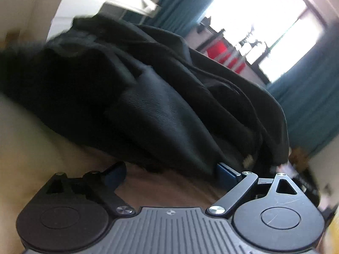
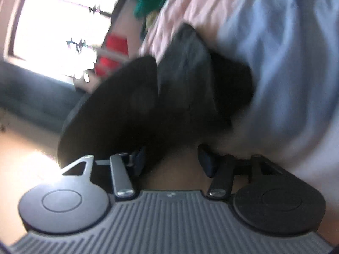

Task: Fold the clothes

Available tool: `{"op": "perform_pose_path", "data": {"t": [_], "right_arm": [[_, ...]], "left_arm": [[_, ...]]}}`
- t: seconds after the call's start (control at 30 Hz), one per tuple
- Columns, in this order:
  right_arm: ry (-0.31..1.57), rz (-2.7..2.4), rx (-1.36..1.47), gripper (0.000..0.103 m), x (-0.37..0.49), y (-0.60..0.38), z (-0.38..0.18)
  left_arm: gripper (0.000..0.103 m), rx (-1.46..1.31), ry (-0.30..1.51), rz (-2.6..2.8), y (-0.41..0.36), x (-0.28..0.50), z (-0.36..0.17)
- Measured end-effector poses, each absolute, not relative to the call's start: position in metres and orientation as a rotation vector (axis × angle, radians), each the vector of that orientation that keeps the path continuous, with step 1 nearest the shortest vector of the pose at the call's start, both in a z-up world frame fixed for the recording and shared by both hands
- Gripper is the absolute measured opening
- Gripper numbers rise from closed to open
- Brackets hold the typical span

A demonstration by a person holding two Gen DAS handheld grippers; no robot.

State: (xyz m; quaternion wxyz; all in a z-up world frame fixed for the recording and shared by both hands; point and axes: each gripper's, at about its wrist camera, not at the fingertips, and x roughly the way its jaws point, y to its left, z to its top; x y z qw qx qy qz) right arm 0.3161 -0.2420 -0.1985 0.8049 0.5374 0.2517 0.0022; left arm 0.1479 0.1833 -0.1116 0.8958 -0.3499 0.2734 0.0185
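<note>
A black garment [image 1: 161,97] lies bunched in folds across the middle of the left wrist view, on a tan surface [image 1: 165,186]. My left gripper [image 1: 169,172] is open; its blue-padded fingers [image 1: 115,174] stand wide apart, and the cloth's lower edge drapes over the right finger. In the right wrist view the same black garment [image 2: 148,105] hangs blurred just ahead of my right gripper [image 2: 172,160]. That gripper is open, and the cloth's lower edge touches its left finger [image 2: 137,160].
A pale blue sheet [image 2: 286,67] and a pink striped cloth [image 2: 203,2] fill the right of the right wrist view. A bright window [image 1: 264,21] with teal curtains [image 1: 313,105], a red box [image 1: 220,50] and a white shelf [image 1: 118,0] stand behind.
</note>
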Motion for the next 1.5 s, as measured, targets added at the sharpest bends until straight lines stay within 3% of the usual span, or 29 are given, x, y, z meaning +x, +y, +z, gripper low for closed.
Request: {"op": "perform_pose_path", "data": {"t": [0.07,0.13,0.17,0.3,0.5,0.8,1.0,1.2,1.3,1.33,1.37,1.5], "right_arm": [[0.495,-0.034,1.139,0.054,0.331,-0.243,-0.196],[0.488,-0.100,1.114,0.037,0.343,-0.245,-0.193],[0.494,-0.125,1.117,0.023,0.348,-0.248,-0.191],[0.467,-0.142,1.017,0.014,0.348,-0.249,-0.167],[0.327,-0.193,0.868,0.013,0.317,-0.279,-0.109],[0.202,-0.398,0.795,0.010,0.277,-0.420,-0.041],[0.304,-0.492,0.674,0.010,0.283,-0.448,-0.077],[0.339,-0.495,0.860,0.012,0.242,-0.452,-0.139],[0.308,-0.441,0.848,0.010,0.221,-0.447,-0.145],[0.303,-0.431,0.839,0.010,0.218,-0.445,-0.142],[0.288,-0.421,0.841,0.009,0.215,-0.444,-0.137],[0.226,-0.405,0.807,0.007,0.210,-0.432,-0.111]], "left_arm": [[0.099,-0.715,0.519,0.029,0.184,0.149,-0.117],[0.101,-0.677,0.502,0.024,0.181,0.153,-0.118],[0.101,-0.688,0.493,0.019,0.184,0.155,-0.119],[0.096,-0.771,0.463,0.006,0.202,0.160,-0.124],[0.090,-0.804,0.463,0.015,0.216,0.161,-0.128],[0.086,-0.895,0.456,0.026,0.244,0.161,-0.129],[0.085,-0.953,0.457,0.023,0.264,0.159,-0.135],[0.081,-1.032,0.454,0.017,0.281,0.161,-0.146],[0.070,-1.064,0.461,0.029,0.289,0.161,-0.152],[0.062,-1.068,0.466,0.040,0.292,0.162,-0.154],[0.047,-1.060,0.479,0.057,0.294,0.162,-0.156],[0.021,-0.970,0.519,0.102,0.298,0.159,-0.148]]}}
